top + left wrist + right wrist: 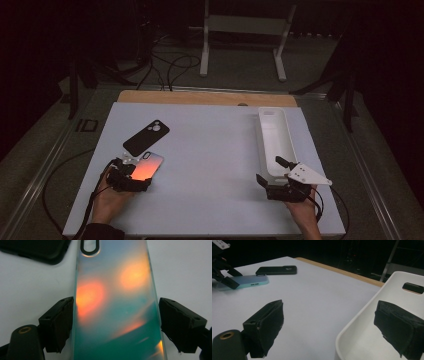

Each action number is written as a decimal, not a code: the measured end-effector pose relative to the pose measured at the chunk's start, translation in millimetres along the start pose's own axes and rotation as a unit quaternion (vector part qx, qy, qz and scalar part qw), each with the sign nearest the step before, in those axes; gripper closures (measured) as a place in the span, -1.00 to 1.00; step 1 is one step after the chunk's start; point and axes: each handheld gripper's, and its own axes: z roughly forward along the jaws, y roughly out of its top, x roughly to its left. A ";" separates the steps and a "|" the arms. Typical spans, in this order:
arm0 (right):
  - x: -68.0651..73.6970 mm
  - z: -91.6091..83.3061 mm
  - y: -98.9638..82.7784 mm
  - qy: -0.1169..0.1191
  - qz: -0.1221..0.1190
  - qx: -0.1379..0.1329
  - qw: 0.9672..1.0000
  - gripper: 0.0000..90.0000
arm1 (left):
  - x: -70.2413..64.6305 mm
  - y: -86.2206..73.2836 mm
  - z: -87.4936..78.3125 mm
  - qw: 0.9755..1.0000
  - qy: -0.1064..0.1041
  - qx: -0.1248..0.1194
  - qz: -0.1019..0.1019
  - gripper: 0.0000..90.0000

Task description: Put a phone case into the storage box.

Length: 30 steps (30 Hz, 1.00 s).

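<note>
An iridescent teal-and-orange phone [148, 166] [115, 302] [249, 281] lies flat on the white table, at the front left. My left gripper [132, 175] [116, 322] [224, 277] straddles its near end: the left pad meets the phone's edge and the right pad stands a sliver off, so the jaws are open around it. A black phone case [146, 136] [37, 250] [277, 270] lies just beyond the phone. My right gripper [270, 170] [329, 322] is open at the near end of a long white tray [287, 135] [362, 322], one jaw inside and one outside its wall.
The white table top [210, 160] ends in a wooden strip [200, 97] at the far side. Behind it on the dark floor are cables [170, 65] and a white metal stand [245, 30]. A hand holds each gripper at the table's near edge.
</note>
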 end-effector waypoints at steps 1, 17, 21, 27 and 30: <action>-0.3 0.0 0.1 0.000 0.002 -0.001 1.000 -0.80 | -0.8 0.6 -1.3 1.000 0.002 -0.004 0.001 -0.63; 1.4 1.2 5.9 -0.004 0.004 0.008 1.000 -0.80 | -15.2 13.6 -23.5 0.998 -0.001 -0.059 0.031 -0.63; 3.3 2.3 13.8 0.011 0.011 0.005 1.000 -0.80 | -21.0 20.3 -31.8 0.996 -0.004 -0.076 0.043 -0.63; 3.3 5.6 23.9 0.031 0.022 0.009 0.999 -0.80 | -31.0 30.3 -40.7 0.994 -0.006 -0.096 0.059 -0.63; 3.7 9.7 28.9 0.039 0.030 0.012 0.999 -0.80 | -37.8 36.7 -45.5 0.992 -0.010 -0.106 0.070 -0.63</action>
